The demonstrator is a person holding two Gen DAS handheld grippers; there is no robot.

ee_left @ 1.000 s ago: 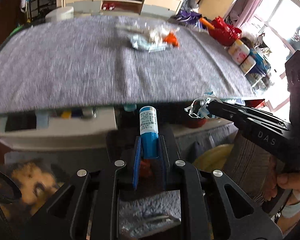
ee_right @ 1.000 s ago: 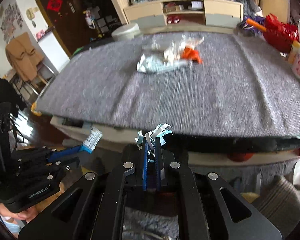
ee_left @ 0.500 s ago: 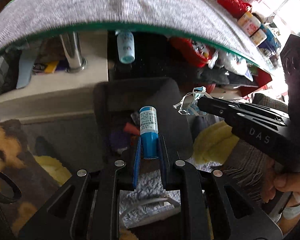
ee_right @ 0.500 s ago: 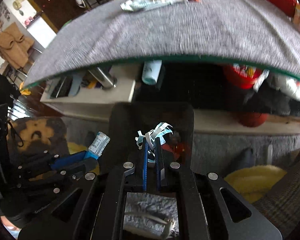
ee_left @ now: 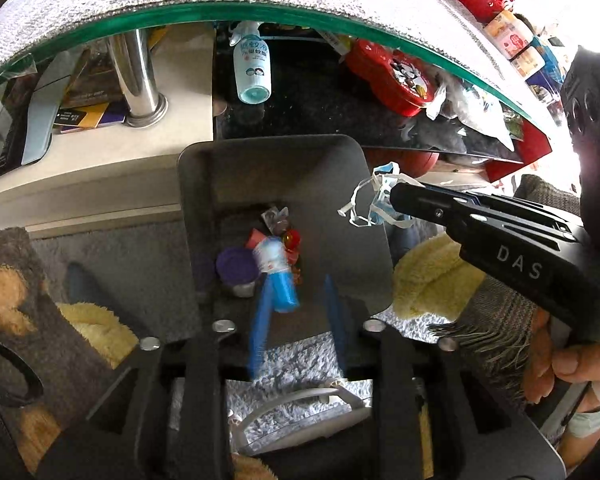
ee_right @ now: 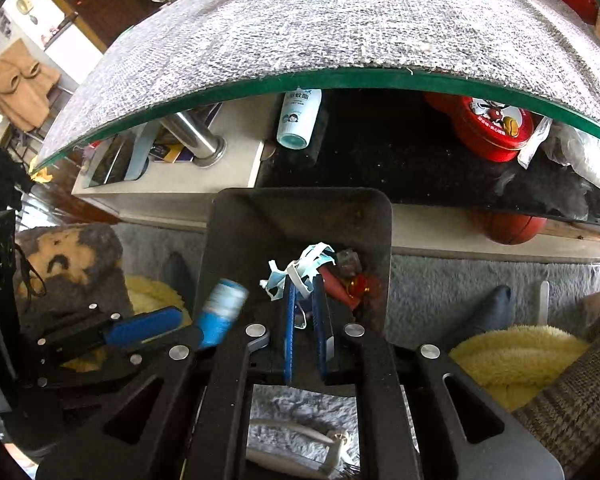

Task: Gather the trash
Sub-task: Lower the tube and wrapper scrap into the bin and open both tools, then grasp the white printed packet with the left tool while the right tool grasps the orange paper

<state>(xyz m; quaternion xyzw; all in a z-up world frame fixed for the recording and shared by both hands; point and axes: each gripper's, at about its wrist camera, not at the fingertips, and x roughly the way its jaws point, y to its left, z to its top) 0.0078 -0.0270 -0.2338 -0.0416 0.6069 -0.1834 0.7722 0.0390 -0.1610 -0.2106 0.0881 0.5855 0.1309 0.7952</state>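
A dark grey trash bin [ee_left: 276, 168] stands on the floor below the table edge; it also shows in the right wrist view [ee_right: 300, 216]. My left gripper [ee_left: 298, 284] is open over the bin. The blue tube with a white label [ee_left: 278, 274] is blurred and loose between its fingers; it also appears in the right wrist view [ee_right: 222, 310]. My right gripper [ee_right: 303, 284] holds a crumpled blue face mask [ee_right: 300, 270] with its jaws slightly parted above the bin; the mask also shows in the left wrist view [ee_left: 374, 200]. Trash lies in the bin bottom [ee_left: 276, 236].
The grey-covered glass table [ee_right: 340, 40] overhangs the bin. Under it are a white spray bottle [ee_left: 252, 68], a red tin [ee_right: 492, 124], a chrome leg [ee_left: 138, 76] and a basketball [ee_right: 508, 228]. Yellow cloth [ee_right: 516, 356] and a brown rug [ee_left: 16, 280] lie beside the bin.
My left gripper has opened and the blue tube has come loose, dropping toward the bin. Both grippers have moved lower over the bin. The right gripper still has the mask.
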